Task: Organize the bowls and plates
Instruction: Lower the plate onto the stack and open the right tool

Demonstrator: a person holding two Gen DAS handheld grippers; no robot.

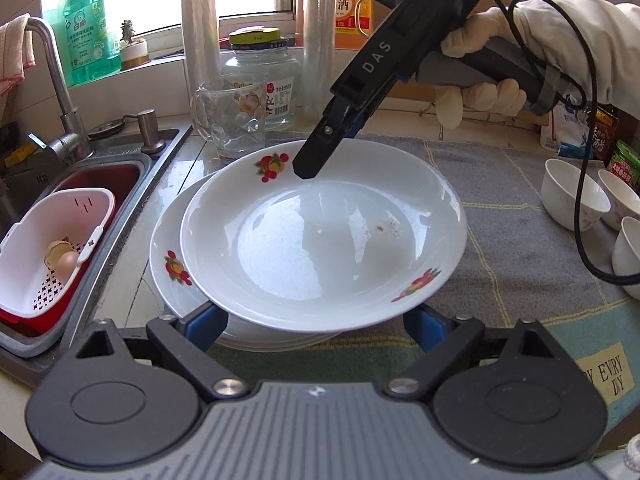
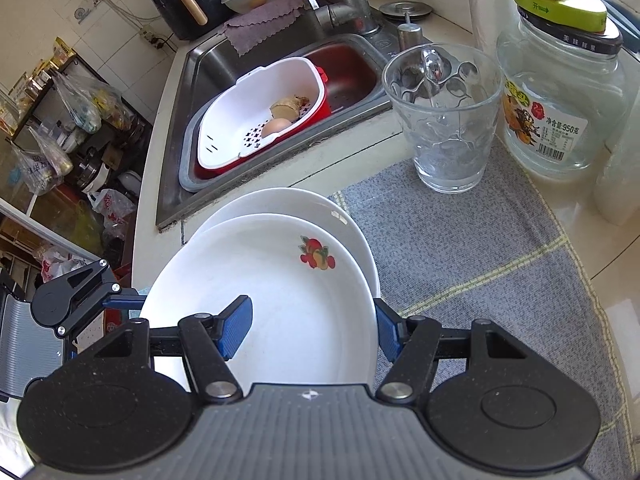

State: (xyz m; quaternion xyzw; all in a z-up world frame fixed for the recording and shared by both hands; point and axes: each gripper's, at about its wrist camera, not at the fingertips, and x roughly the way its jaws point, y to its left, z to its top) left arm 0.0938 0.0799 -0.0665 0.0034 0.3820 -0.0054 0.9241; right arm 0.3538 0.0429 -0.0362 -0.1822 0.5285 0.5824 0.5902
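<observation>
A white plate with fruit prints (image 1: 320,232) lies on top of a stack of like plates (image 1: 168,240), shifted to the right of it. My left gripper (image 1: 314,320) is open at the plate's near edge, and the rim hides its fingertips. My right gripper (image 2: 311,330) is open astride the far rim (image 2: 374,280). One blue pad (image 2: 236,328) hangs over the plate's inside and the other (image 2: 386,332) is just outside the rim. The left wrist view shows the right gripper (image 1: 308,170) slanting down in a gloved hand (image 1: 480,92). Small white bowls (image 1: 572,196) stand at the right.
A glass mug (image 2: 444,120) and a large glass jar (image 2: 560,100) stand behind the plates on a grey cloth mat (image 2: 480,240). The sink (image 2: 208,60) on the left holds a white colander (image 2: 260,108) with an egg. The right gripper's cable (image 1: 580,216) hangs over the bowls.
</observation>
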